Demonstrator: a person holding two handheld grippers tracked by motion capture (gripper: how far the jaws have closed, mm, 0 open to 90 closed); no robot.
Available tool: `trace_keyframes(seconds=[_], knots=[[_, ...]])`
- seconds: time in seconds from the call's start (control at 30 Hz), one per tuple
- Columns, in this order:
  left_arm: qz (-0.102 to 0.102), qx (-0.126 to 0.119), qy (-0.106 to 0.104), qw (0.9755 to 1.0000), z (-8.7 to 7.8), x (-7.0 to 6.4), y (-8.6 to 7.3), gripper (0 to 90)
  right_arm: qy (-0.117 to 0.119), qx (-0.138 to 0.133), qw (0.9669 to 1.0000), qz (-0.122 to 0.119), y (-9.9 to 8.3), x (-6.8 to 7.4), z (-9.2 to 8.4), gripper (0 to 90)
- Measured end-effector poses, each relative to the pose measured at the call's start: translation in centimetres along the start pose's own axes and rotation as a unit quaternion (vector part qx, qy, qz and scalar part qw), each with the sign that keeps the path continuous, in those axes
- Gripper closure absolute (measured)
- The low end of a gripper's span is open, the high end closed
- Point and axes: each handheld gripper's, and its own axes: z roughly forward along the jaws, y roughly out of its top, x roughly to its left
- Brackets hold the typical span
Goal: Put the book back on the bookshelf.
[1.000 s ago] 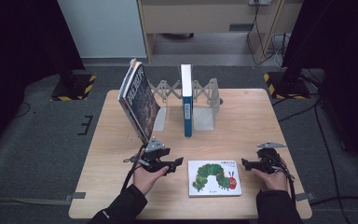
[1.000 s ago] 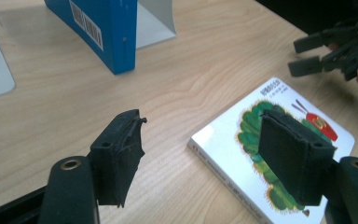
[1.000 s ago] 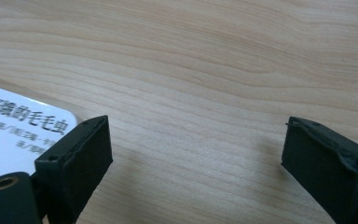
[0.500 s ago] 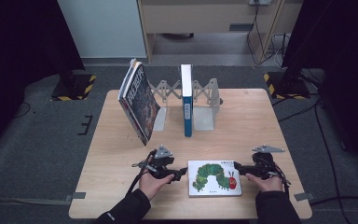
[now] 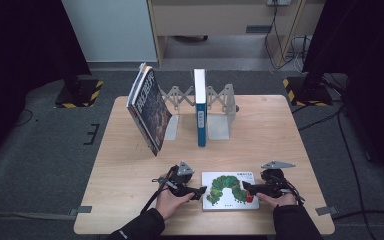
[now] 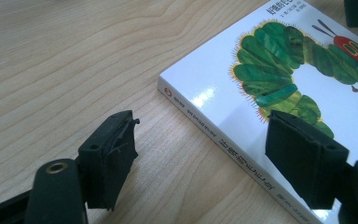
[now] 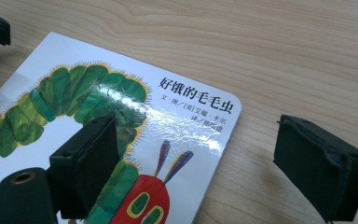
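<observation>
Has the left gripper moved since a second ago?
Yes. In the high view the left gripper has shifted right and toward the table's near edge, closing on the caterpillar book, which lies where it was.

A white picture book with a green, red-headed caterpillar lies on the pale woodgrain table.

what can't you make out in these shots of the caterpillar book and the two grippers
- Caterpillar book: near corners are cut off by the bottom edge in both gripper views.
- Left gripper: whether its right jaw touches the cover; the pad hides the contact.
- Right gripper: same for its left jaw.
- Upright blue book, high view: spine text too small.
</observation>
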Motion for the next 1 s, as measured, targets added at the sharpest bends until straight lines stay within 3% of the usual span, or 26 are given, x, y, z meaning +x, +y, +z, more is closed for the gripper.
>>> trace_keyframes(seconds=[0.1, 0.17, 0.43, 1.0], knots=[[0.005, 0.007, 0.003, 1.0, 0.4, 0.0, -0.2, 21.9, -0.001, 0.003, 1.0, 0.001, 0.0, 0.0, 0.1, 13.7], [-0.002, 0.002, -0.002, 1.0, 0.6, 0.0, -0.4, 19.8, 0.002, 0.006, 1.0, -0.001, 0.0, 0.0, 0.2, 13.8], [-0.006, -0.037, -0.008, 0.9993, 1.3, 0.4, -1.0, 12.8, 0.009, 0.018, 0.9998, -0.006, 0.0, 0.3, 0.9, 17.3], [0.008, -0.024, -0.012, 0.9996, 1.6, 0.0, -0.9, 2.4, 0.025, 0.025, 0.9994, -0.003, -0.3, 0.4, 1.2, 29.0]])
